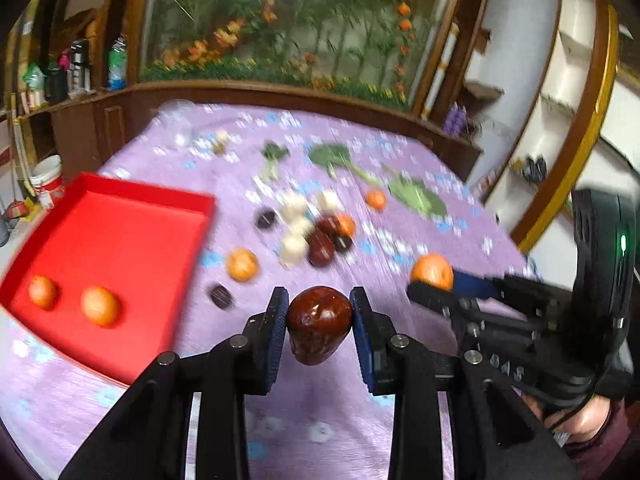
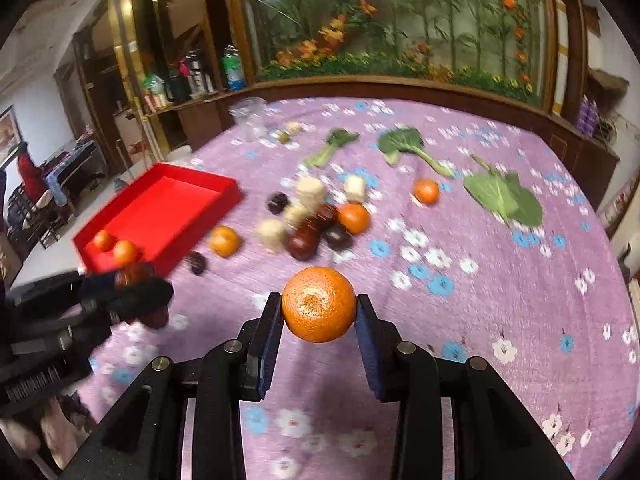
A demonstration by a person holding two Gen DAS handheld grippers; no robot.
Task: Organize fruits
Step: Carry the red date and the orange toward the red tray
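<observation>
My left gripper [image 1: 319,316] is shut on a dark red date [image 1: 319,327], held above the purple cloth right of the red tray [image 1: 120,240]. Two oranges [image 1: 99,306] lie in the tray's near corner. My right gripper [image 2: 318,314] is shut on an orange [image 2: 318,309], held above the cloth. The right gripper also shows in the left wrist view [image 1: 434,290], and the left gripper shows in the right wrist view [image 2: 132,292]. A pile of dates [image 2: 304,240], oranges [image 2: 353,218] and white pieces [image 2: 310,192] lies mid-table.
Green leafy vegetables [image 2: 504,196] lie at the far side of the flowered purple cloth [image 2: 480,300]. A loose orange [image 2: 426,191] and another [image 2: 224,241] sit apart from the pile. Small dark fruits [image 2: 197,262] lie near the tray. A wooden cabinet [image 2: 400,84] borders the table.
</observation>
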